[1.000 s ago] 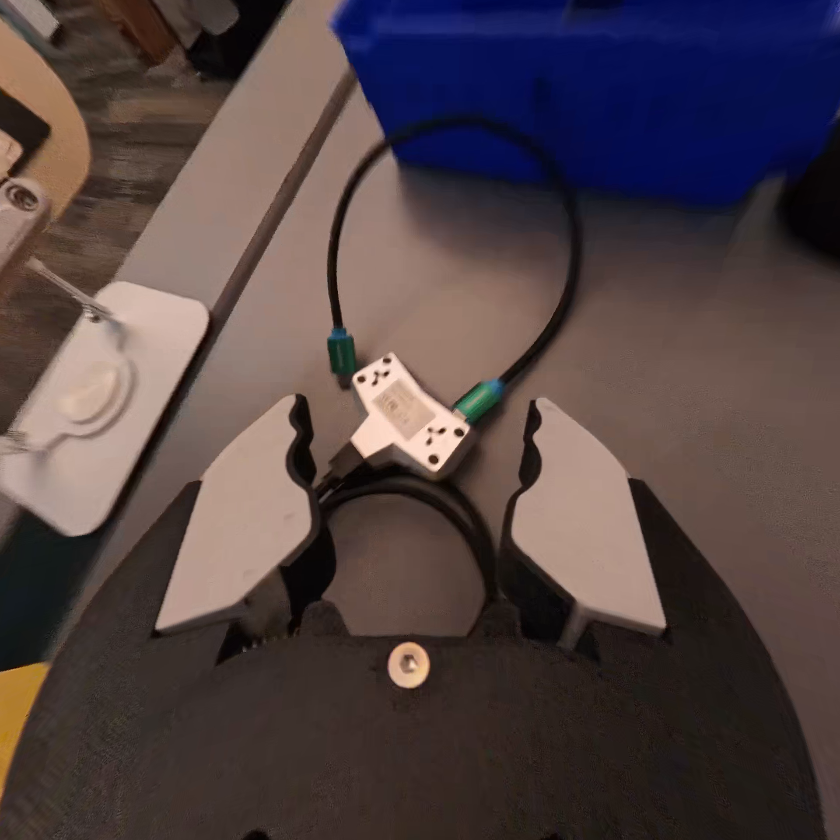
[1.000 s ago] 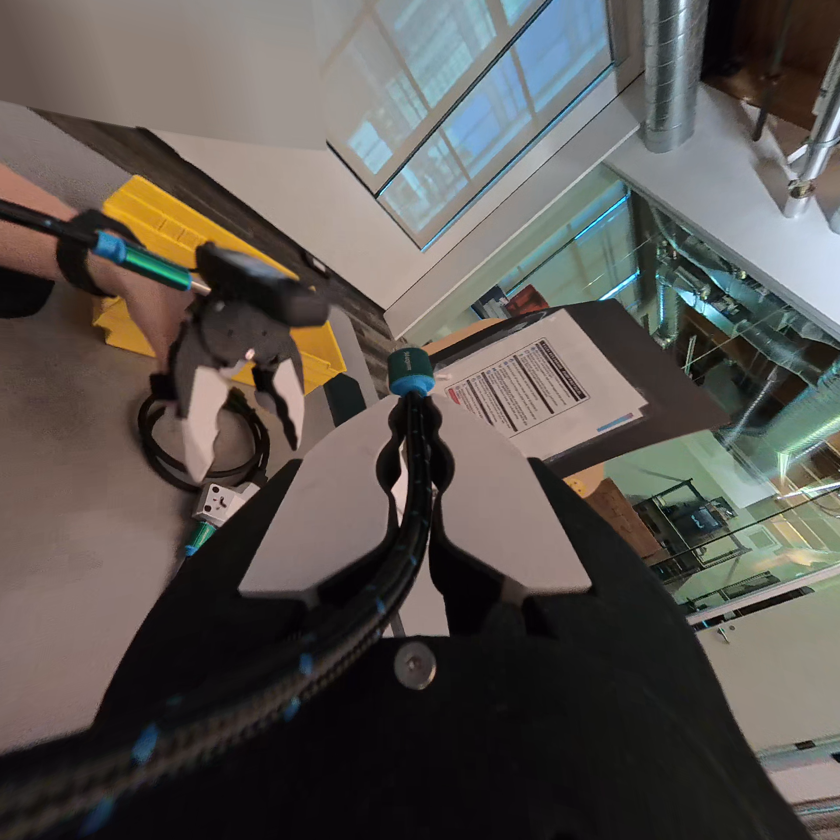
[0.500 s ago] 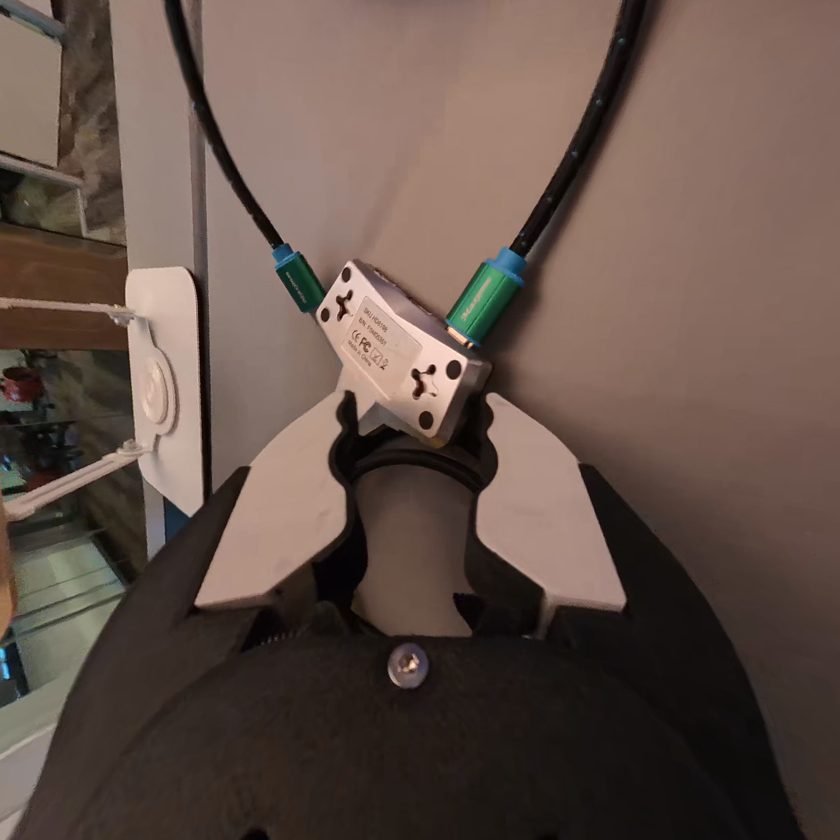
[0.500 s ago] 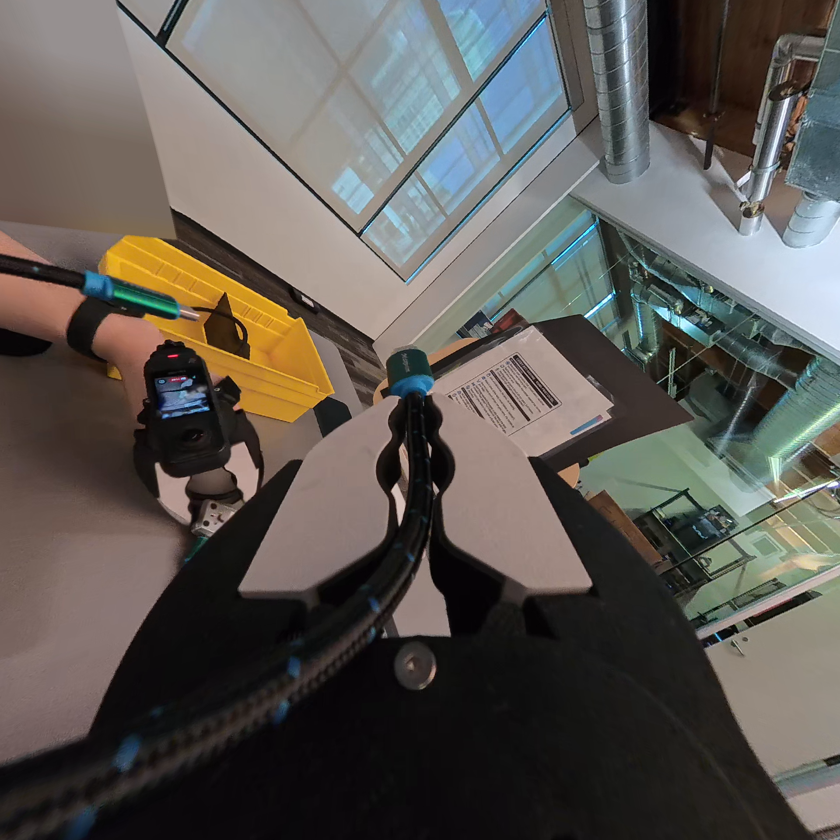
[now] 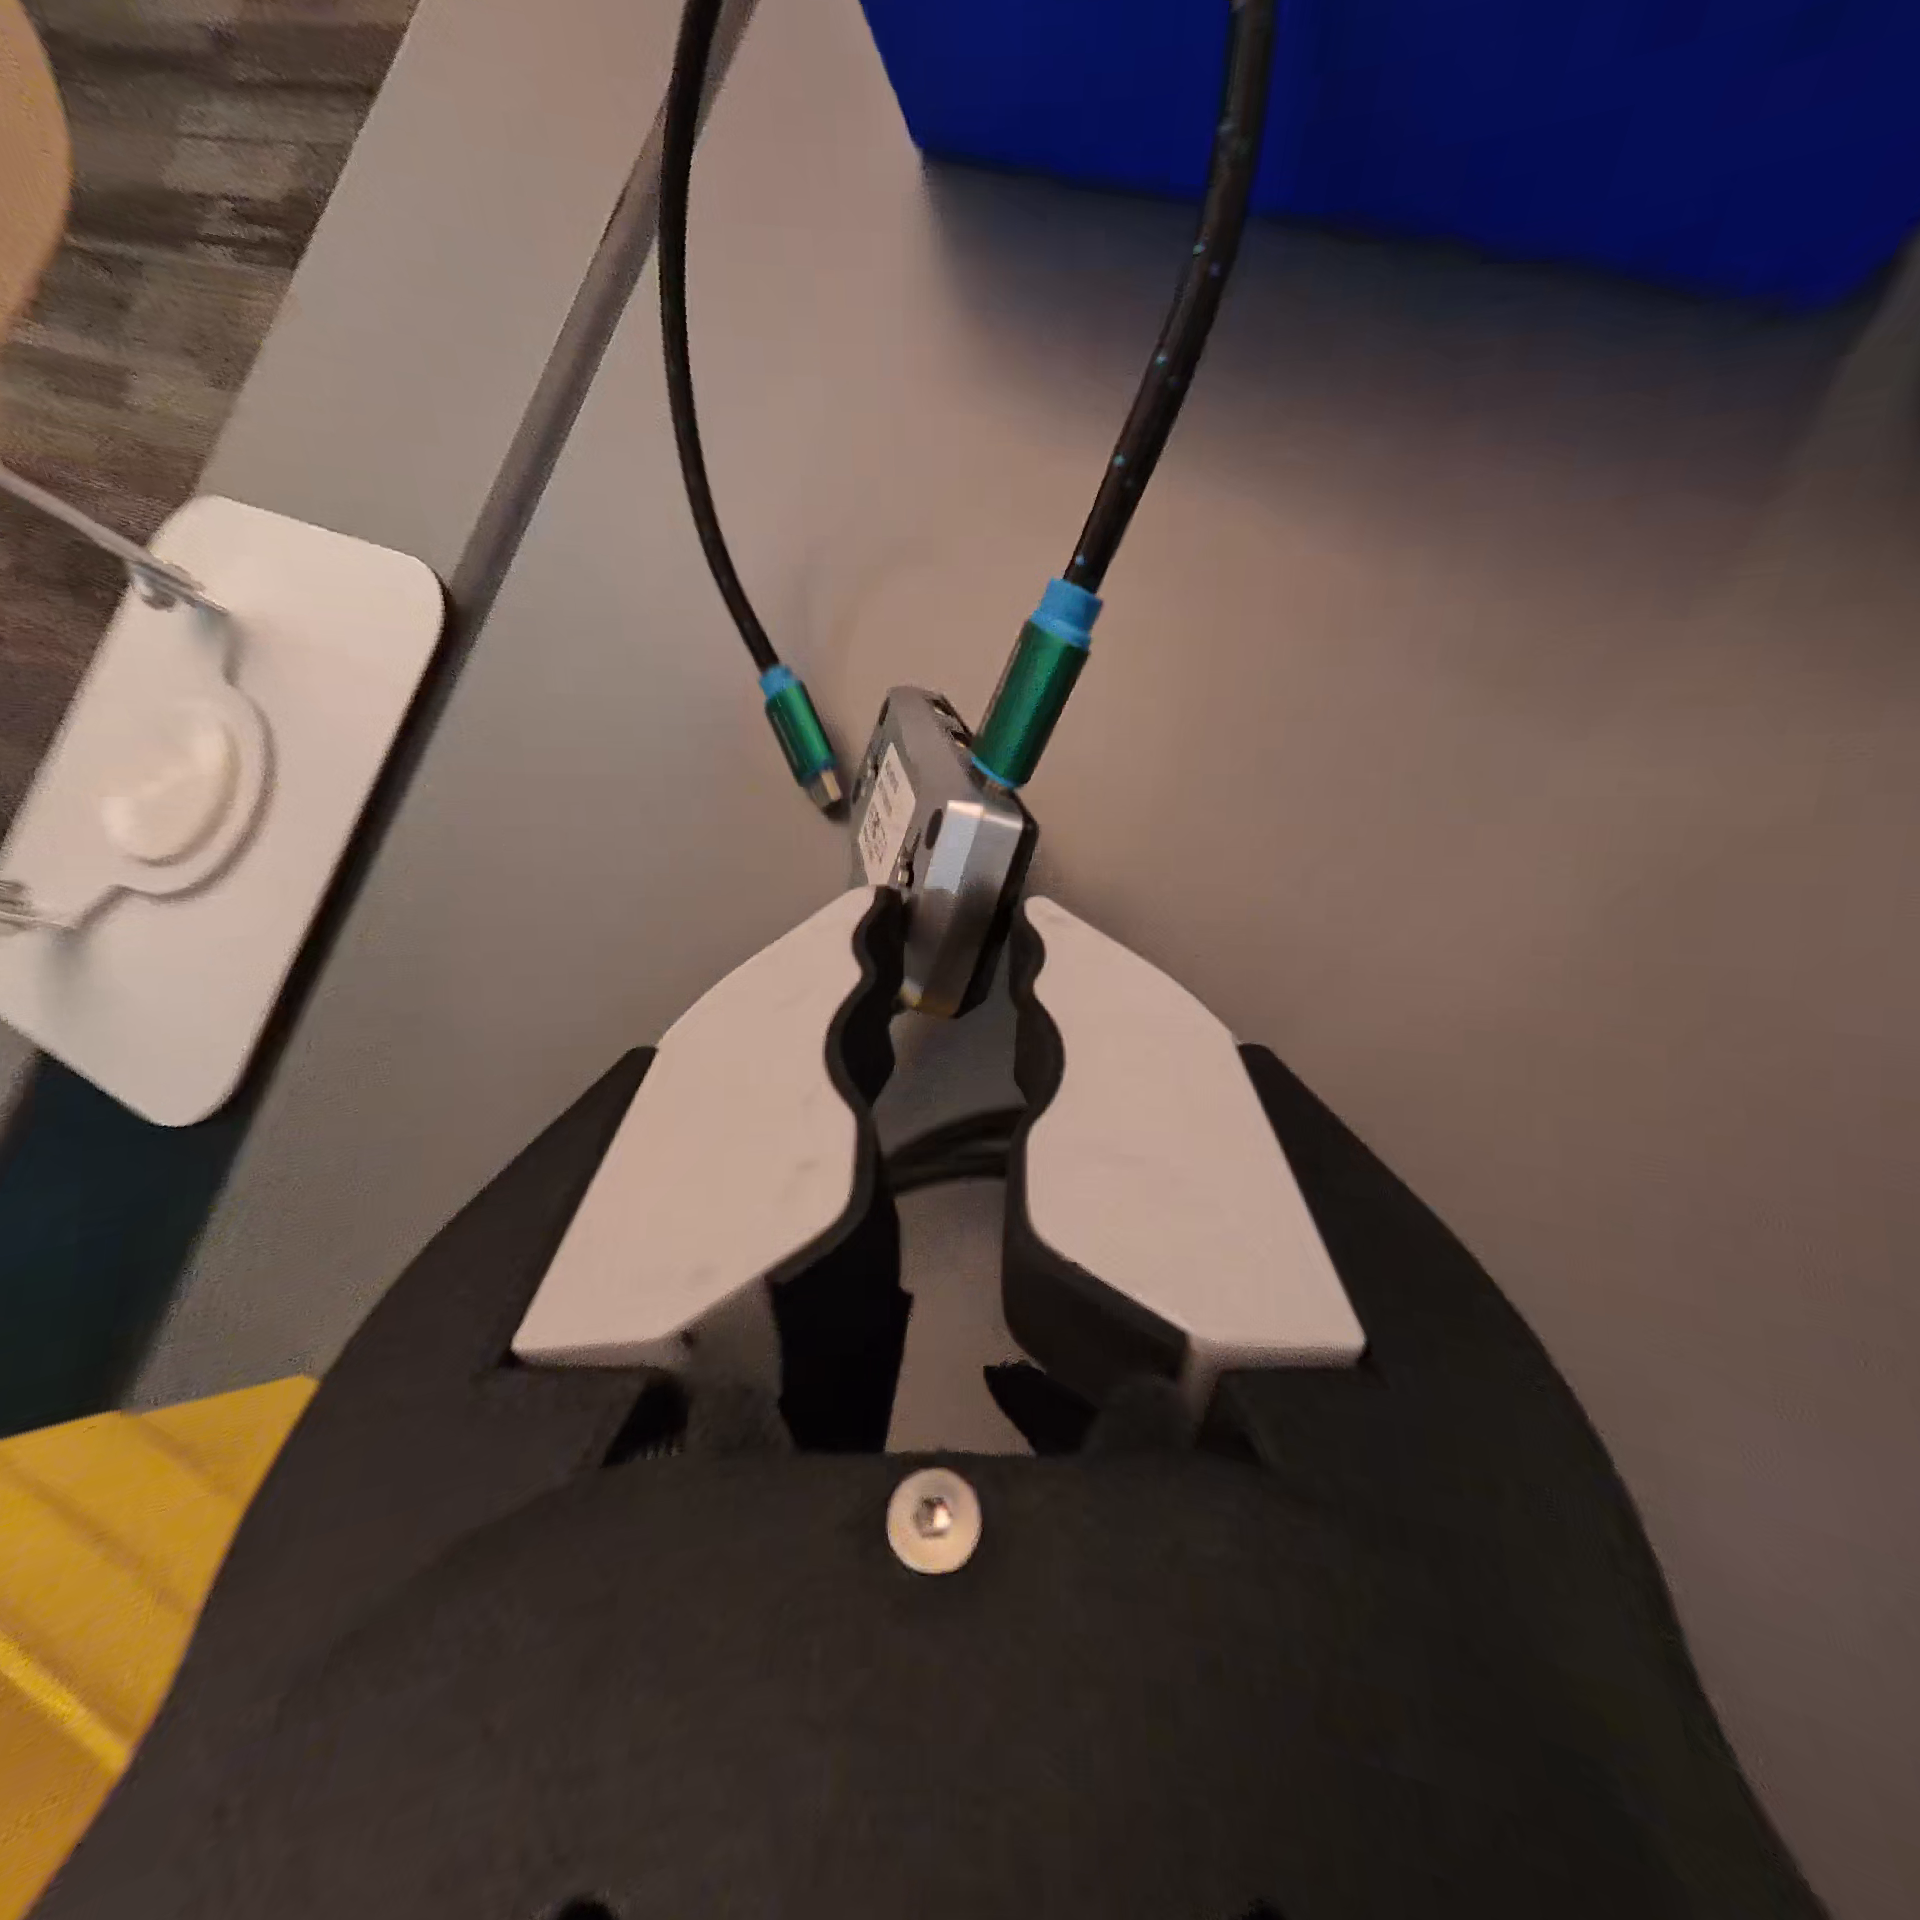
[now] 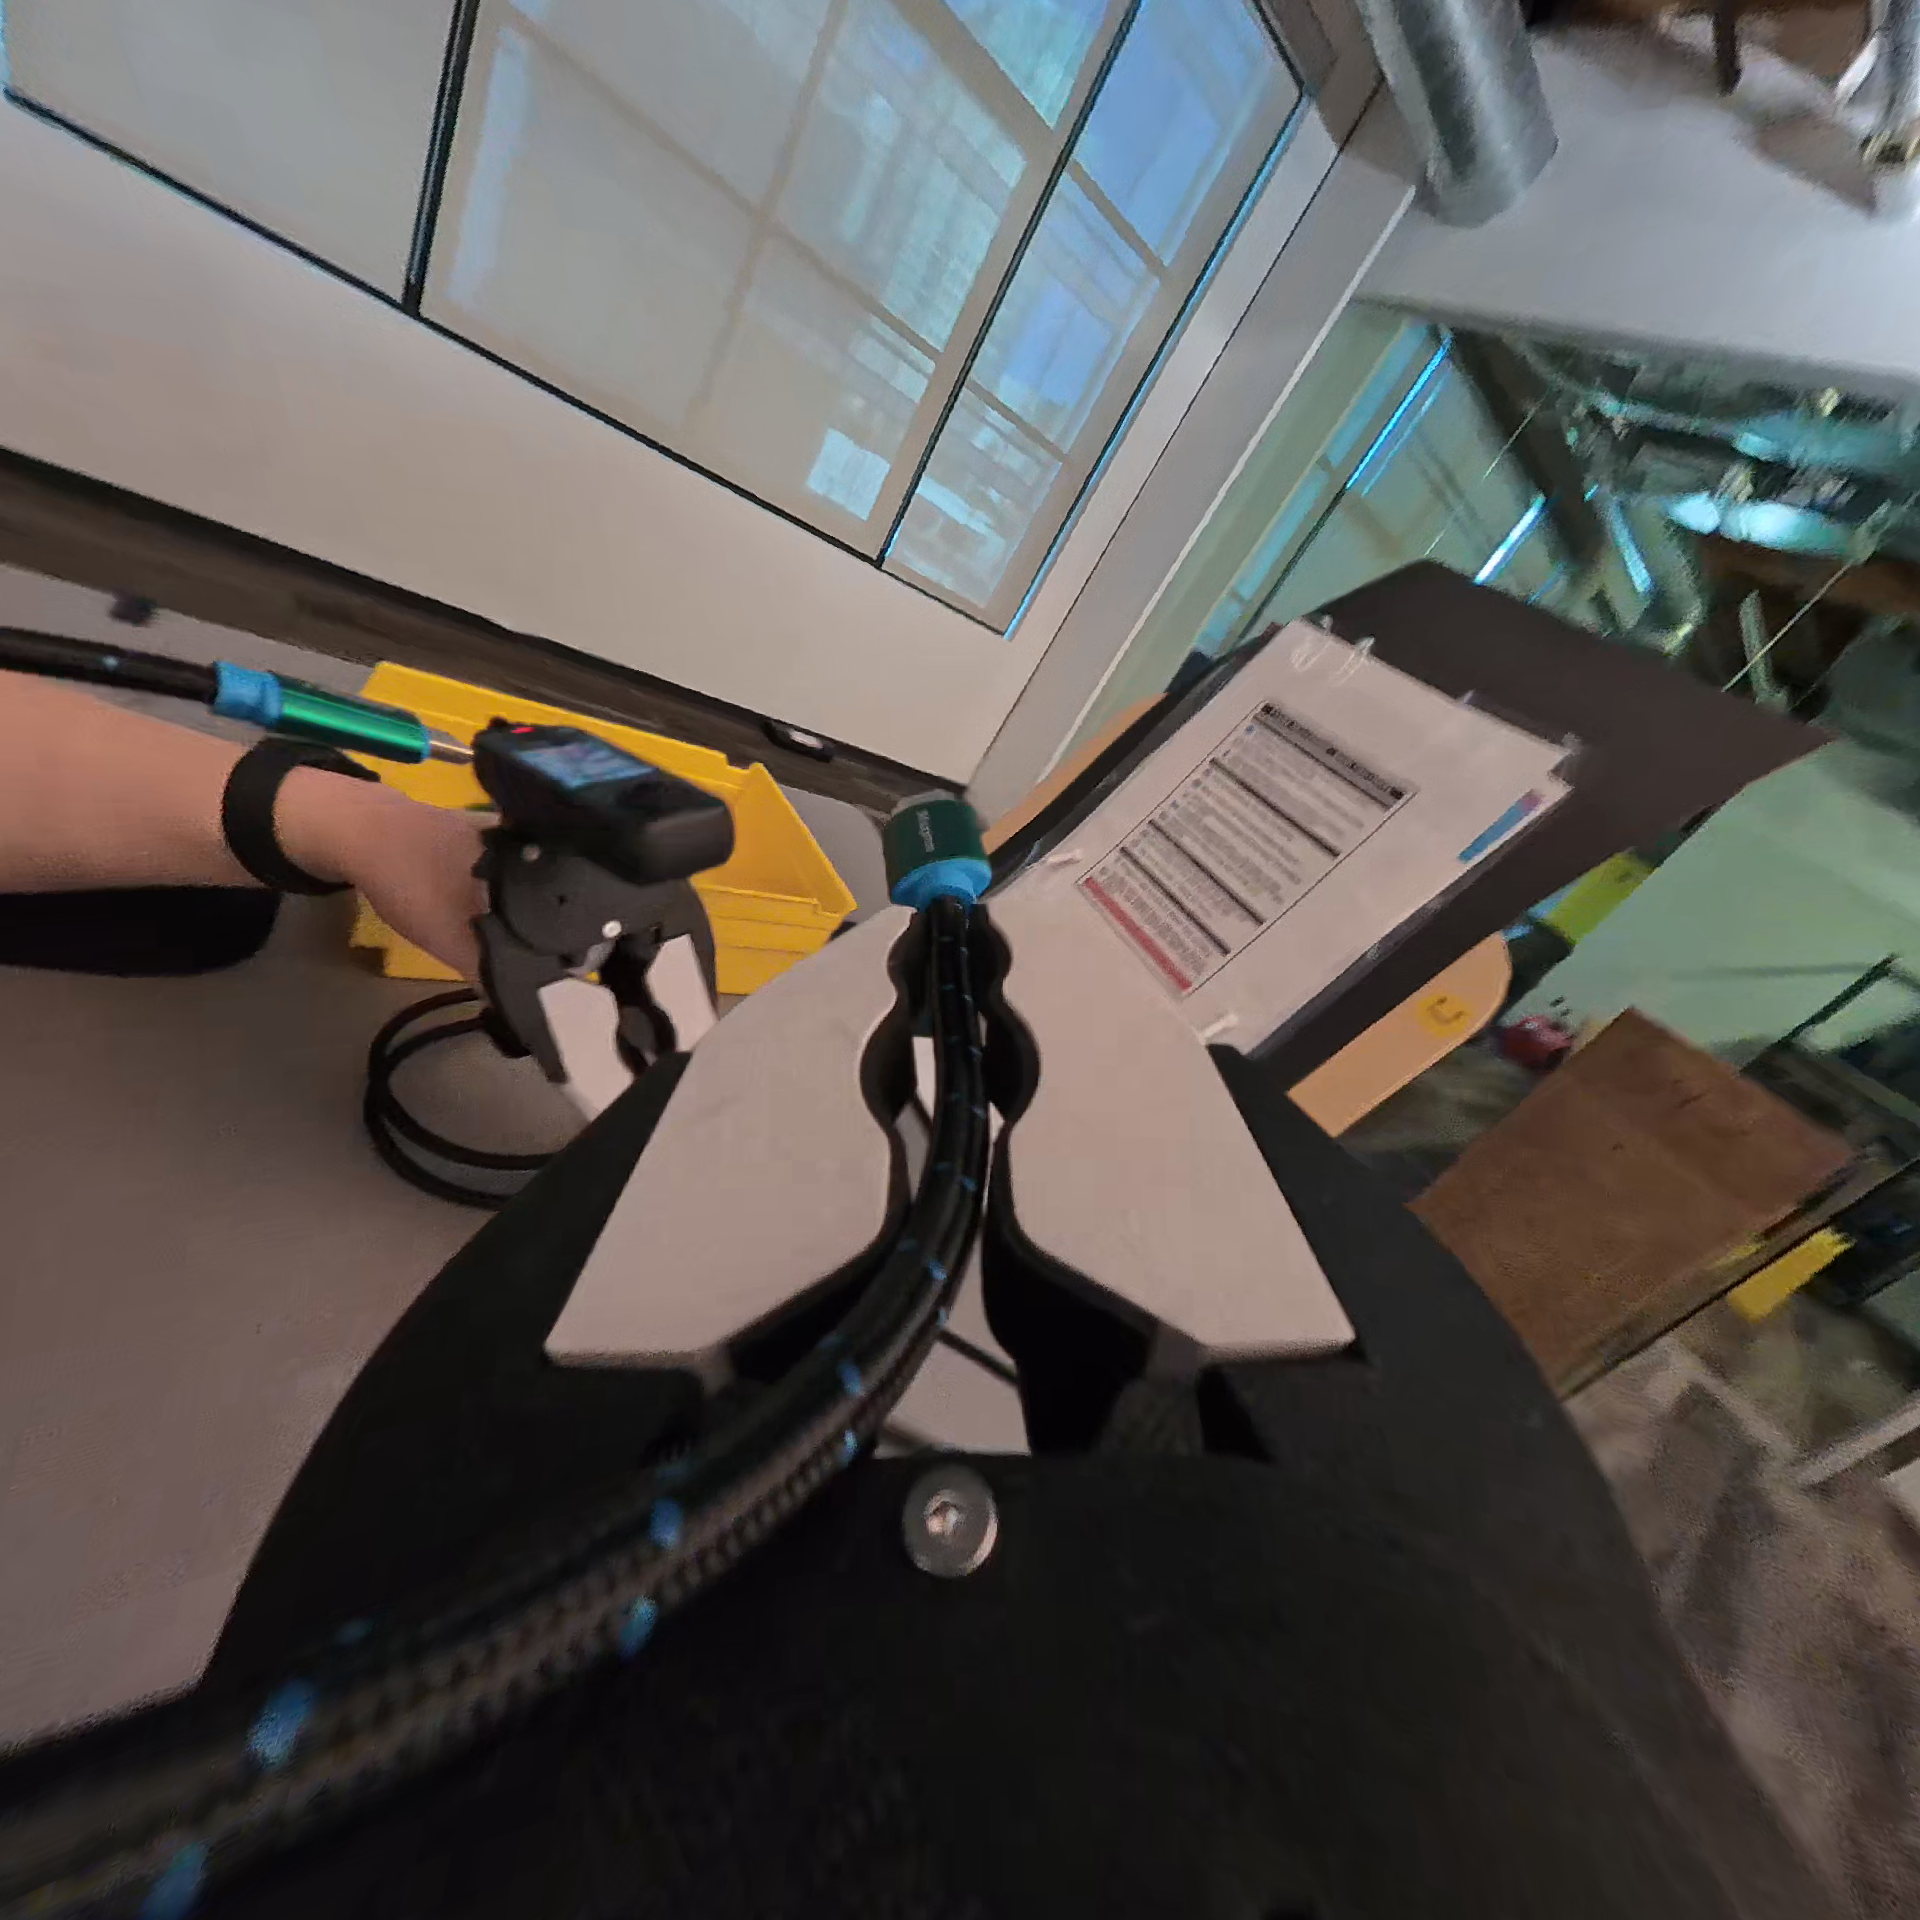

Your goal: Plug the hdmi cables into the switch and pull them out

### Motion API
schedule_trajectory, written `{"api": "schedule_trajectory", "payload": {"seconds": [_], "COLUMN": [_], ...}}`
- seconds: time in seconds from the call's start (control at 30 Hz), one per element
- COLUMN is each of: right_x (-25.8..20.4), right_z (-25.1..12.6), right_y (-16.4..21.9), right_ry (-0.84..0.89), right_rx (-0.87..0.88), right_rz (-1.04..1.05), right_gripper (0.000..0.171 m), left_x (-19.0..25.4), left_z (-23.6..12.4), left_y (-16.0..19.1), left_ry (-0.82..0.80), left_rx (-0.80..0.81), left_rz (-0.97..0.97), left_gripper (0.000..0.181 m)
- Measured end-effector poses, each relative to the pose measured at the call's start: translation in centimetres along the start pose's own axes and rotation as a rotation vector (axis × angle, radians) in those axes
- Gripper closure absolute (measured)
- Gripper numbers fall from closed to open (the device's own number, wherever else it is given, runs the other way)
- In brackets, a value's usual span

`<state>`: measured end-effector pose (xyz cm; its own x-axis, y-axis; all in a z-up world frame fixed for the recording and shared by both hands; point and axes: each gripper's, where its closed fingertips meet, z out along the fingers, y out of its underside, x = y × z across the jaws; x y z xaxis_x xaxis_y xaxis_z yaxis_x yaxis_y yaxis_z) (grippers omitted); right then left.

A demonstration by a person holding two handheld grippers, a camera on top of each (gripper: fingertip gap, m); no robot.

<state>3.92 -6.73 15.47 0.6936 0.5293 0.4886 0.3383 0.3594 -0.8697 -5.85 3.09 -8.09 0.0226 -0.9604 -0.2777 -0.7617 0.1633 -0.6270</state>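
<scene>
In the left wrist view my left gripper [image 5: 951, 914] is shut on the rear end of the silver HDMI switch [image 5: 971, 857], which is tilted on its edge over the grey table [image 5: 1403, 779]. A green plug [image 5: 1029, 701] on a black cable sits in the switch's right port. A second green plug [image 5: 798, 740] hangs free just left of the switch. In the right wrist view my right gripper [image 6: 945, 935] is shut on a black braided cable [image 6: 951, 1101], its green plug [image 6: 930, 844] sticking out past the fingertips. The left gripper [image 6: 597, 1023] shows at left, held by a hand.
A blue bin [image 5: 1455, 125] stands at the table's far side. A yellow bin [image 6: 774, 868] and a coil of black cable [image 6: 436, 1122] lie near the left gripper. A white flat stand [image 5: 197, 800] sits off the table's left edge. Another green plug [image 6: 332, 719] hangs at left. My hands' fingertips stand some 25 centimetres from each other.
My left gripper has shut on the switch and tipped it from flat onto its edge. The right gripper has kept its hold on the cable while its view swung.
</scene>
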Motion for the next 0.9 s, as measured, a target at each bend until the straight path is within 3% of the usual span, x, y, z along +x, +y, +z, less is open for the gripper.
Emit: {"api": "schedule_trajectory", "payload": {"seconds": [0.13, 0.2, 0.4, 0.63, 0.9], "right_x": [-2.2, -5.0, -11.2, -11.7, -8.3], "right_z": [0.5, 0.1, 1.0, 5.2, 9.3], "right_y": [1.4, 2.5, 10.2, 18.3, 21.9], "right_ry": [-0.18, -0.35, -0.635, -0.513, -0.144], "right_rx": [-0.041, -0.094, -0.479, -0.832, -0.869], "right_rz": [0.131, 0.142, 0.151, 0.138, -0.228], "right_gripper": [0.163, 0.163, 0.163, 0.163, 0.163], "left_x": [-0.6, -0.9, -1.2, -1.8, -3.0], "left_z": [-1.4, -1.8, -1.4, -0.9, -0.9], "left_y": [-0.6, -0.5, 0.7, 0.9, 1.3], "left_ry": [0.108, 0.174, 0.219, 0.198, 0.23], "left_rx": [0.07, 0.093, 0.034, 0.002, 0.012], "left_rz": [-0.232, -0.342, -0.434, -0.426, -0.476], "left_gripper": [0.163, 0.163, 0.163, 0.163, 0.163]}}
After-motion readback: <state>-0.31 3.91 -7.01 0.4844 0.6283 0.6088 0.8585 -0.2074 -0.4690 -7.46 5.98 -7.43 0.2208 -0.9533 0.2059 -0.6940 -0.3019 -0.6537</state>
